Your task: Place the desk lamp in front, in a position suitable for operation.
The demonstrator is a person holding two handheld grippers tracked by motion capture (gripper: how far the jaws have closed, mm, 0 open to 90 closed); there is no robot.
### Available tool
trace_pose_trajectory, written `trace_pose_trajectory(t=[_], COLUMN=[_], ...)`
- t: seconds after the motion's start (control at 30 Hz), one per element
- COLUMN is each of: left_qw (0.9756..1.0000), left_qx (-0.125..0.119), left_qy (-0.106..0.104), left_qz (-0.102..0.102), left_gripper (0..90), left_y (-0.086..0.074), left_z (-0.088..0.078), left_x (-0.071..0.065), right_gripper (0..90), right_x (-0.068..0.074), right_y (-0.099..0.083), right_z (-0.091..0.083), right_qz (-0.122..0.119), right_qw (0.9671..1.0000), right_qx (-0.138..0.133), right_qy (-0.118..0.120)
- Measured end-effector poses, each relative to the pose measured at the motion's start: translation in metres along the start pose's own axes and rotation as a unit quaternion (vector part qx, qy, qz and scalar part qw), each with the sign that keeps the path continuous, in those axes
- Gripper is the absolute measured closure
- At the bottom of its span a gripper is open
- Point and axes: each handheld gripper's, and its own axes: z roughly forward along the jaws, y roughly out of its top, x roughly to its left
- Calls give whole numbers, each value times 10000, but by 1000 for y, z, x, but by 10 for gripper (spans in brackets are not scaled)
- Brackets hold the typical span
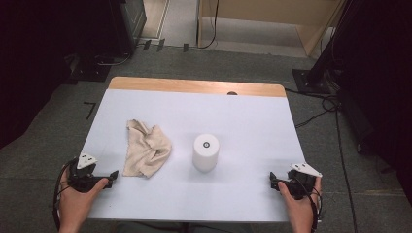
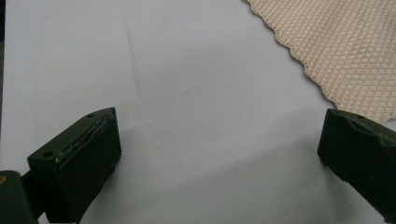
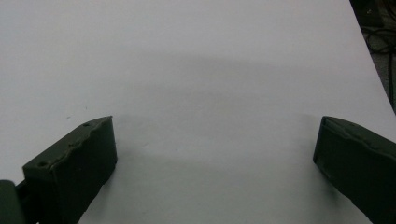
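Left black two-jaw gripper: held in person's left hand at near left table edge, jaws spread wide, nothing between them. Crumpled beige waffle-textured cloth lies flat on white rectangular table, just beside left gripper, not touching; in left gripper view cloth's scalloped hem runs past one jaw tip. Right black two-jaw gripper: held in right hand at near right edge, jaws spread wide over bare tabletop. White upright cylinder stands mid-table, between grippers, near cloth, apart from it.
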Motion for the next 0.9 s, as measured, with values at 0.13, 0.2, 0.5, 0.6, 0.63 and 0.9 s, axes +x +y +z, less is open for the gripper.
trace_pose_trajectory(t=[0.13, 0.2, 0.5, 0.6, 0.63, 0.9], left_qw=[10000, 10000, 10000, 10000, 10000, 10000], left_qx=[-15, 0, -15, -17, -15, -8], left_qy=[-42, 19, 21, 21, 16, 19], left_qz=[-60, -5, -1, 0, -3, -4], left_gripper=[0, 0, 0, 0, 0, 0], left_y=[0, 0, 0, 0, 0, 0], left_z=[0, 1, 0, 0, 0, 0], left_x=[1, -1, -1, -1, -1, -1], right_gripper=[0, 0, 0, 0, 0, 0], right_x=[-3, -1, 16, 28, 31, 47], right_y=[0, 0, 12, 23, 25, 40], right_z=[-2, -4, -17, -27, -29, -40], right_qz=[251, 564, 284, 116, 86, -120], right_qw=[9996, 9983, 9990, 9986, 9983, 9968], right_qx=[-79, -114, -327, -471, -506, -699], right_qy=[106, 83, 117, 228, 261, 371])
